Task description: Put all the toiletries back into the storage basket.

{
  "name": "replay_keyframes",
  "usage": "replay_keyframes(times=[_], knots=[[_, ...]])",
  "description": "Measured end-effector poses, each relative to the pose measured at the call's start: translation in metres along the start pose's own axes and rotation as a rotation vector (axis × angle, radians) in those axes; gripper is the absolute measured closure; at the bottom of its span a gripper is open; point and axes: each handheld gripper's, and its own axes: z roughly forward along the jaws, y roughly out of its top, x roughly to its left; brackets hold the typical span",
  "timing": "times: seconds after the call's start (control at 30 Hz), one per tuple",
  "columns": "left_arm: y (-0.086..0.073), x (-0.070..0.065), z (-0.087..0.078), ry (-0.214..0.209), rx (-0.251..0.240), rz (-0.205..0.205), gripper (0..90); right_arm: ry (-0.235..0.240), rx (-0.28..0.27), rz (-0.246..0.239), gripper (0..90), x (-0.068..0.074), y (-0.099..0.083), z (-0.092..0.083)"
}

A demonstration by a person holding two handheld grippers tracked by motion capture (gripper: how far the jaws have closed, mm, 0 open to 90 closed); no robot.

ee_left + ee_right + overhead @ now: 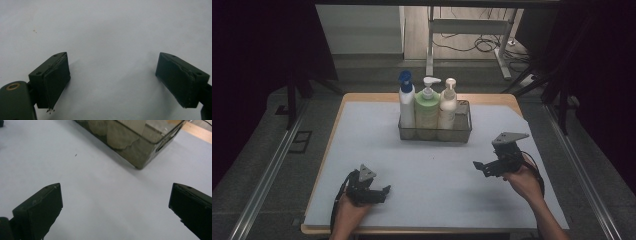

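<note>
both tongs open, basket beyond

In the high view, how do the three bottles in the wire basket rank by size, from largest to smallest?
1. Bottle with blue cap: tallest.
2. Green pump bottle: widest body; its height looks about equal to the next bottle's, so this rank is unsure.
3. Cream pump bottle: slimmest.
All stand upright side by side in the wire basket.
</note>
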Motion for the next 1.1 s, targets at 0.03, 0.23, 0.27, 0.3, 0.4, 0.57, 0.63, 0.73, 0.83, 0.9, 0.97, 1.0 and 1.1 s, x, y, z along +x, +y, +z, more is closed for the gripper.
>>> replay_keyframes(times=[0.03,0.23,0.27,0.3,0.4,0.57,0.63,0.73,0.83,0.9,0.97,1.0,1.1], knots=[[0.0,0.0,0.0,0.0,0.0,0.0,11.9,0.0,-0.003,0.0,0.0,0.001,-0.004,-0.001],[0.0,0.0,0.0,0.001,0.0,-0.003,11.9,0.006,-0.003,0.022,0.0,0.003,-0.025,-0.003],[0.0,0.0,0.0,0.001,0.0,-0.002,11.9,0.011,0.0,0.027,0.0,0.003,-0.029,-0.002],[0.0,0.0,0.0,0.0,0.0,-0.003,11.9,0.013,0.002,0.032,0.0,0.003,-0.032,-0.001],[0.0,0.0,0.0,0.001,0.0,-0.002,11.9,0.008,0.01,0.047,0.0,0.004,-0.047,0.004],[0.0,0.0,0.0,0.001,0.0,-0.002,11.9,0.011,0.025,0.067,0.0,0.005,-0.067,0.015],[0.0,0.0,0.0,0.001,0.0,-0.002,11.9,0.008,0.042,0.069,0.0,0.005,-0.074,0.02],[0.0,0.0,0.0,0.001,0.0,-0.002,11.9,0.01,0.048,0.072,0.0,0.005,-0.08,0.025],[0.0,0.0,0.0,0.001,0.0,-0.003,11.9,0.004,0.047,0.069,0.0,0.007,-0.086,0.03],[0.0,0.0,0.0,0.001,0.0,-0.002,11.9,-0.007,0.065,0.061,0.0,0.009,-0.091,0.034],[0.0,0.0,0.0,0.001,0.0,-0.002,11.9,-0.008,0.052,0.062,0.0,0.008,-0.095,0.035],[0.0,0.0,0.0,0.001,0.0,-0.003,11.9,-0.01,0.052,0.063,0.0,0.008,-0.095,0.035],[0.0,0.0,0.0,0.002,0.001,-0.001,11.9,-0.011,0.052,0.056,0.0,0.009,-0.095,0.035]])
